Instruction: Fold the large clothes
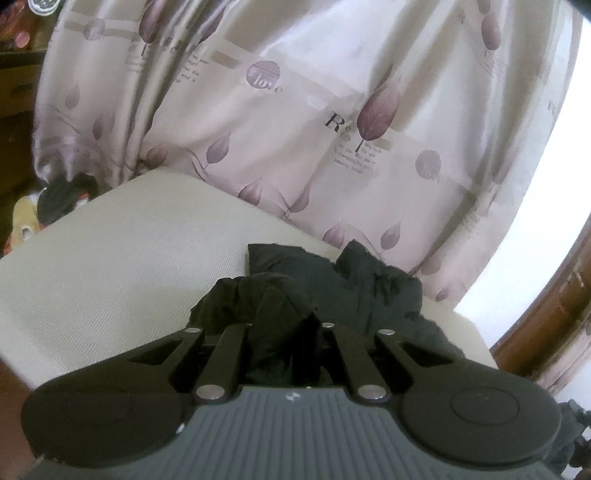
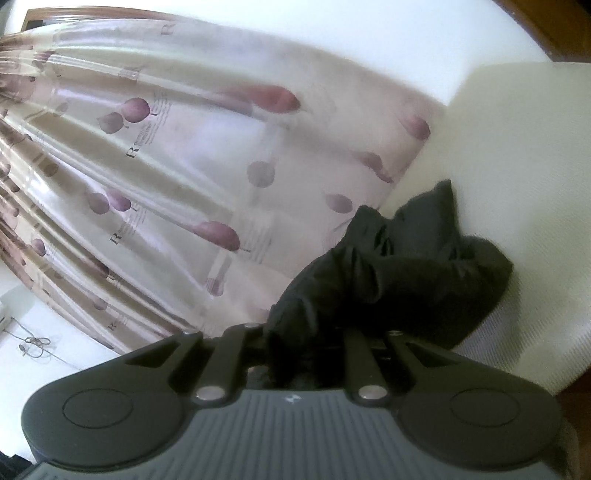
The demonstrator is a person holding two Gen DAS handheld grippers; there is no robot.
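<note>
A curtain (image 1: pixel 295 122) printed with purple leaves, round emblems and lettering hangs in folds behind a cream ribbed surface (image 1: pixel 129 266). In the right wrist view, a brown wooden frame (image 2: pixel 546 29) borders the bright area beside the curtain. Blurred, colourful items (image 1: pixel 26 218) sit at the left edge, beyond the surface.

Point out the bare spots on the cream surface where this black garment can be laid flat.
Left wrist view: the cream surface is bare left of the black garment, up to the curtain. Right wrist view: bare beyond the garment, toward the white wall. It is crowded where the garment bunches against the curtain.
</note>
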